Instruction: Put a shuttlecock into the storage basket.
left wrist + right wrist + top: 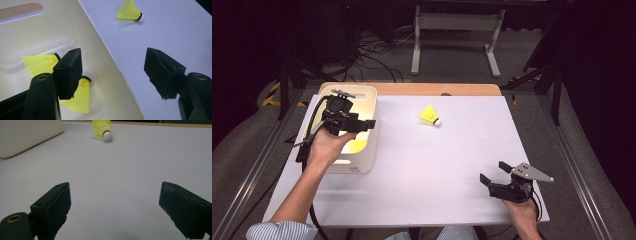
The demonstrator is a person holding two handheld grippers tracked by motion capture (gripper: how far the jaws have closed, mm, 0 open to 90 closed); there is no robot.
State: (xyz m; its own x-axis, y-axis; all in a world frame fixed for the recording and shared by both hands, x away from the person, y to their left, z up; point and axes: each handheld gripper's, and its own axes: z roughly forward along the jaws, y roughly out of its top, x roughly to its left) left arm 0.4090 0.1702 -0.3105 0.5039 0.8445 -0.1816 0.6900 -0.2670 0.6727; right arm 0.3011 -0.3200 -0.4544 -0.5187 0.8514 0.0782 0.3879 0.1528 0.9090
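Two yellow shuttlecocks lie in the cream tray (107, 50), one (40, 63) partly behind my left jaw and one (80, 97) below it. My left gripper (113, 70) hangs open over the tray's right rim with nothing between its jaws. A third yellow shuttlecock (130, 11) with a white cork lies on the white table, to the right of the tray. In the high view the left gripper (368, 125) is above the tray (362, 165), and the lone shuttlecock (430, 116) lies mid-table. My right gripper (493, 171) rests open and empty near the front right edge, pointing at that shuttlecock (102, 128).
The white tabletop (437, 170) stretches between the tray and the right gripper. A wooden strip (412, 89) runs along the far edge. Beyond it are cables and a white stand's legs (457, 30) on the floor. The tray's corner (25, 135) shows upper left in the right gripper view.
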